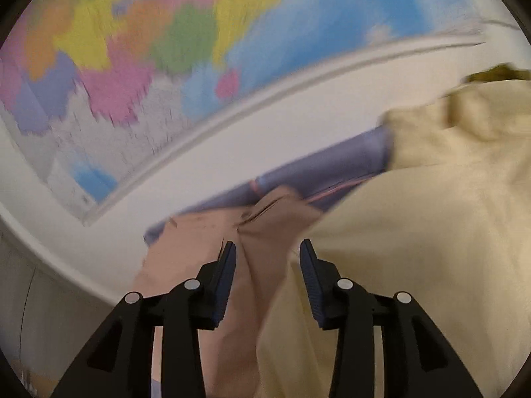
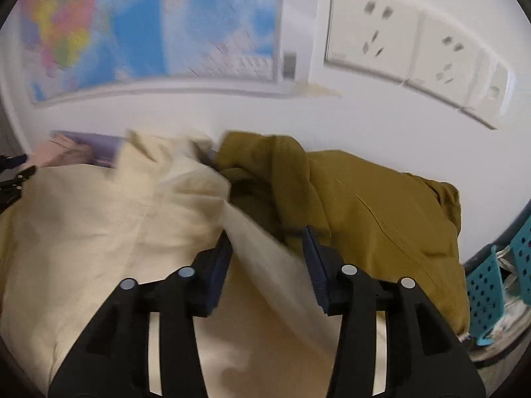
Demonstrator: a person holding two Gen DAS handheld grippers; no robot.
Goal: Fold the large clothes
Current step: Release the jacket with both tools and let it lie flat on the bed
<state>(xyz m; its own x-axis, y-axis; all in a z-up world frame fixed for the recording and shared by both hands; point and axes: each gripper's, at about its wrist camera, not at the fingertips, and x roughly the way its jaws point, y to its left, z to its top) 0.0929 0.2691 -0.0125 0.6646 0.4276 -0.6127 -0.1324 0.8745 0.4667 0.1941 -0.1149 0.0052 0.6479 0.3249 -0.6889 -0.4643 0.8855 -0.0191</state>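
A large cream garment (image 1: 415, 232) lies spread and rumpled; it also fills the left and middle of the right wrist view (image 2: 109, 219). A pink garment (image 1: 205, 242) lies beside it, over a purple cloth (image 1: 332, 165). My left gripper (image 1: 267, 248) is open, its jaws apart over the pink garment's edge where it meets the cream one. My right gripper (image 2: 267, 242) is open above a fold of the cream garment, next to an olive-brown garment (image 2: 365, 205). The left gripper shows at the left edge of the right wrist view (image 2: 13, 172).
A white wall carries a coloured map (image 1: 159, 49), also in the right wrist view (image 2: 149, 23), and wall sockets (image 2: 415, 39). A teal perforated basket (image 2: 497, 282) stands at the right. Both views are motion-blurred.
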